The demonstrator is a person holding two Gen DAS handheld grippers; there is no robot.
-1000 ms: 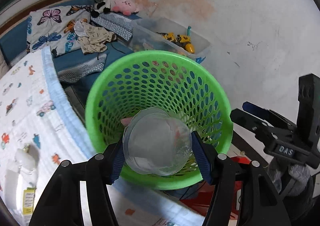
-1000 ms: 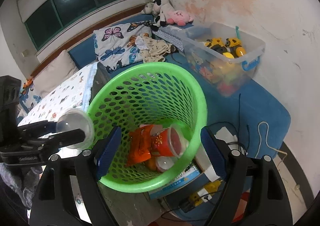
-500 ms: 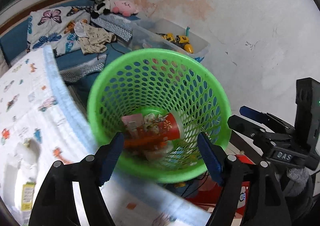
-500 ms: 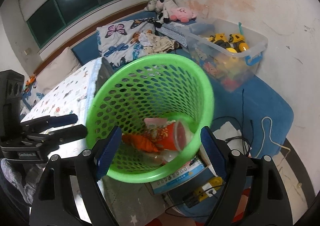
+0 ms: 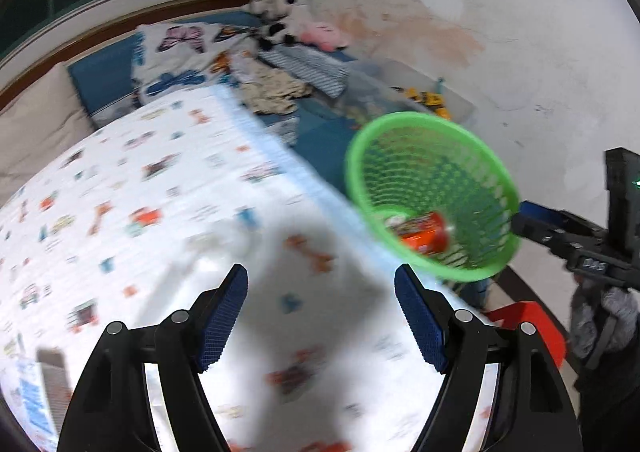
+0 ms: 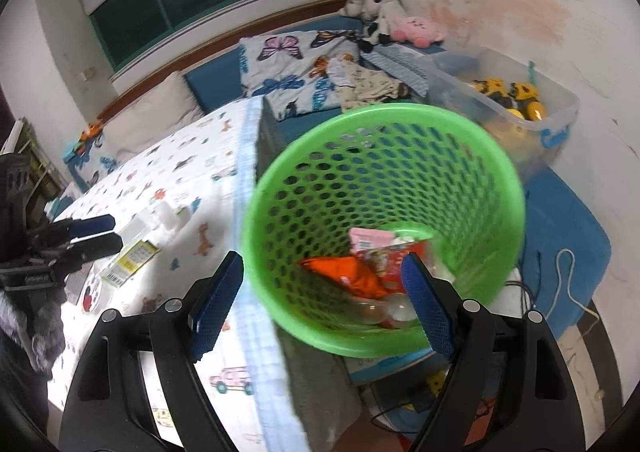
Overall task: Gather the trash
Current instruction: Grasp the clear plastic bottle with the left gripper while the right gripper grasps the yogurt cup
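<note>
A green perforated basket point(image 6: 384, 132) stands beside the bed and holds an orange wrapper point(image 6: 344, 272), a red cup point(image 5: 424, 236) and clear plastic cups point(image 6: 376, 308). It also shows in the left wrist view point(image 5: 432, 124), up and to the right. My left gripper point(image 5: 320, 316) is open and empty above the patterned bedsheet point(image 5: 120, 192). My right gripper point(image 6: 320, 308) is open and empty just in front of the basket. A small carton point(image 6: 132, 256) and a white wrapper point(image 6: 168, 212) lie on the bed.
A clear toy bin point(image 6: 516, 100) with yellow toys stands by the stained wall. Butterfly pillows point(image 6: 296, 64), clothes and plush toys point(image 6: 384, 20) lie at the back. A cardboard box and cables sit under the basket. A red stool point(image 5: 532, 324) stands at right.
My left gripper let the clear cup drop into the basket, then swung left over the bed. My right gripper has shifted left, so the basket sits further right.
</note>
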